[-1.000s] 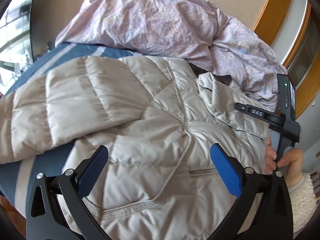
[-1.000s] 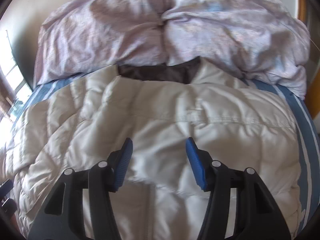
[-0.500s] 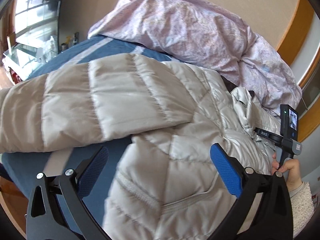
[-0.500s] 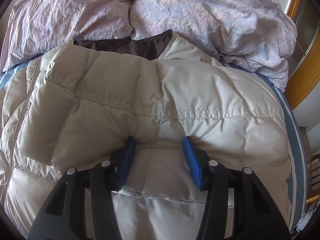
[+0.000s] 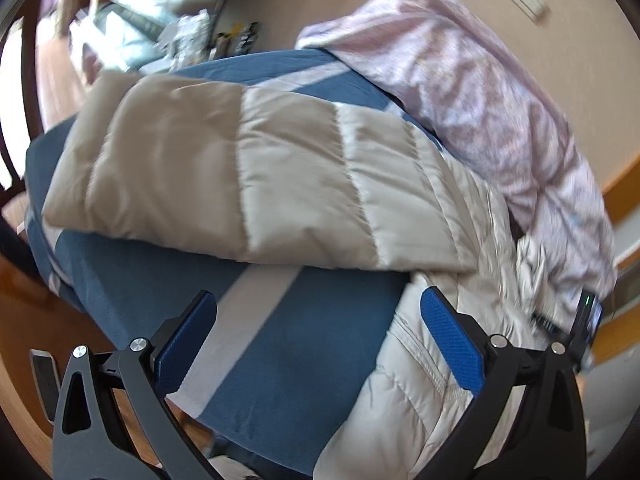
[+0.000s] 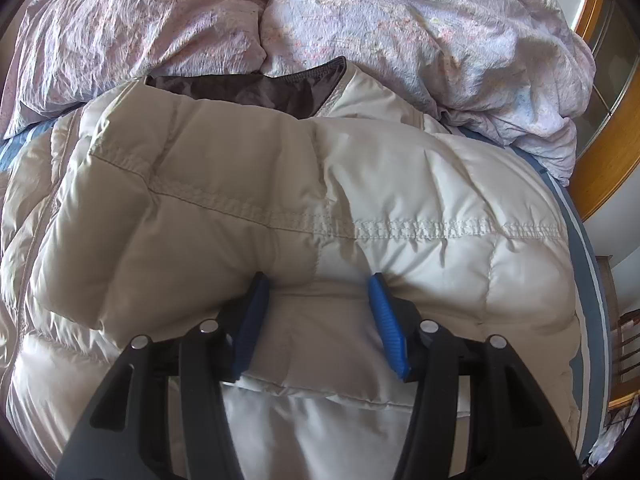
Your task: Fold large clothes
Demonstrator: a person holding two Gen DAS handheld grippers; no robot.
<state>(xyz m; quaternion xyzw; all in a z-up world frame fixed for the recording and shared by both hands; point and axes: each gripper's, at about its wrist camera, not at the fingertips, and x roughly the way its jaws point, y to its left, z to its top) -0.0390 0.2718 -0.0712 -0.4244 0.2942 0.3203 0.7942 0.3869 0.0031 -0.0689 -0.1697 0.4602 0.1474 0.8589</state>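
A beige quilted puffer jacket (image 6: 320, 184) lies on a blue bed sheet (image 5: 312, 344). In the right wrist view a folded sleeve lies across its body, and the dark brown lining (image 6: 256, 88) shows at the collar. My right gripper (image 6: 316, 300) has its jaws partly open, its blue pads pressing into the sleeve's puffy near edge. In the left wrist view the other sleeve (image 5: 224, 176) stretches left across the sheet. My left gripper (image 5: 316, 340) is wide open and empty above the bare sheet, its right pad beside the jacket body (image 5: 452, 320).
A crumpled pink duvet (image 6: 360, 28) is heaped at the head of the bed, just behind the collar. The wooden floor (image 5: 36, 320) and bed edge lie at the left. A wooden frame (image 6: 608, 152) stands at the right. A cluttered windowsill (image 5: 168, 40) is far left.
My left gripper has swung left, off the jacket body to over the bare sheet facing the outstretched sleeve. My right gripper has moved forward against the folded sleeve's edge.
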